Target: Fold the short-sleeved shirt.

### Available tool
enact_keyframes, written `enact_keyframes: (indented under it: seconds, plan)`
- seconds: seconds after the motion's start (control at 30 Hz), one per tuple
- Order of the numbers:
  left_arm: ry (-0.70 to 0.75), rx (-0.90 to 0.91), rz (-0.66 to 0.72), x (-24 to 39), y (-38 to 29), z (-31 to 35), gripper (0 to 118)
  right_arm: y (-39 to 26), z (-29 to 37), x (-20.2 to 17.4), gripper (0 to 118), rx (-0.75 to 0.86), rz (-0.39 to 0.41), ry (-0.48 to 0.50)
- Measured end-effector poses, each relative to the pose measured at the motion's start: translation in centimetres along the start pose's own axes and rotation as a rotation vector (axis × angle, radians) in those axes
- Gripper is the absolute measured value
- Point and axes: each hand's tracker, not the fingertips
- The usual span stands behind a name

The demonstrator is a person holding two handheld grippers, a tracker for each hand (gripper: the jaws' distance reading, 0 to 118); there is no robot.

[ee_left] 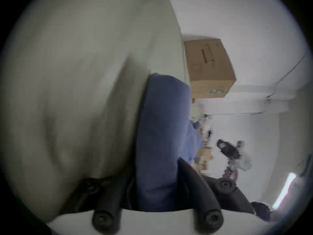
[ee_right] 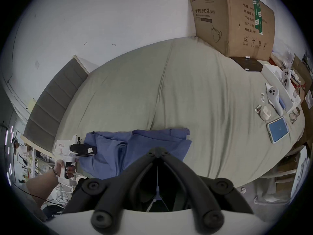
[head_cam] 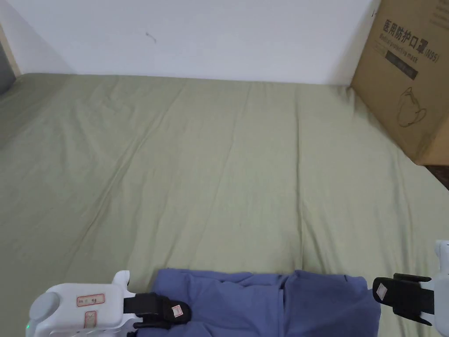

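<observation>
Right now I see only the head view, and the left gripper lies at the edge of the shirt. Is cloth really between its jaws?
Observer: Yes. In the left gripper view, the blue shirt fills the gap between the jaws of the left gripper.
Operator: And the right gripper, is it open?
Observer: No. In the right gripper view, the jaws of the right gripper meet at the tips.
Operator: Is anything lying on the bed to my right?
Observer: Yes. A phone lies screen up on the sheet, apart from the shirt.
</observation>
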Motion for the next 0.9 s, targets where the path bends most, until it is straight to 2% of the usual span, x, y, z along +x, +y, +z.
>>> enact_keyframes:
  seconds: [0.17, 0.23, 0.3, 0.33, 0.37, 0.4, 0.57, 0.6, 0.67, 0.77, 0.8, 0.83, 0.9]
  plan:
    - [0.321, 0.169, -0.187, 7.5, -2.2, 3.8, 8, 0.6, 0.5, -0.9, 0, 0.009, 0.052, 0.011]
    - [0.557, 0.254, -0.257, 10.2, -3.0, 6.2, 8, 0.7, 0.5, -0.9, 0, 0.009, 0.052, 0.032]
    - [0.947, 0.309, -0.405, 12.6, -4.1, 6.9, 8, 0.7, 0.4, -1.0, 0, 0.016, 0.052, 0.048]
    - [1.054, 0.295, -0.485, 13.2, -4.4, 6.6, 8, 0.6, 0.4, -1.0, 0, 0.018, 0.052, 0.054]
    - [1.062, 0.262, -0.553, 13.5, -4.8, 6.2, 8, 0.4, 0.2, -1.1, 0, 0.019, 0.051, 0.061]
    - [1.002, 0.234, -0.546, 14.0, -5.0, 5.9, 8, 0.3, 0.1, -1.1, 0, 0.018, 0.048, 0.068]
    - [0.633, 0.192, -0.380, 17.4, -5.0, 1.8, 9, -0.4, 0.2, -1.0, 0, 0.013, 0.044, 0.097]
    - [0.595, 0.160, -0.366, 17.8, -4.8, 0.2, 12, -0.6, 0.4, -0.9, 0, 0.014, 0.045, 0.097]
    - [0.542, 0.119, -0.381, 18.5, -4.6, -3.4, 41, -0.7, 0.7, -0.5, 0, 0.014, 0.047, 0.092]
    - [0.479, 0.019, -0.343, 18.9, -4.4, -9.0, 99, -0.9, 1.1, 0.6, 0, 0.008, 0.029, 0.077]
    - [0.456, -0.011, -0.325, 18.9, -4.4, -10.3, 111, -0.9, 1.2, 0.9, 0, 0.007, 0.022, 0.072]
    - [0.403, -0.040, -0.289, 19.0, -4.4, -11.7, 115, -1.0, 1.2, 1.3, 0, 0.007, 0.015, 0.065]
    - [0.275, -0.076, -0.249, 19.0, -4.6, -13.0, 114, -1.0, 1.2, 1.9, 0, 0.007, 0.001, 0.052]
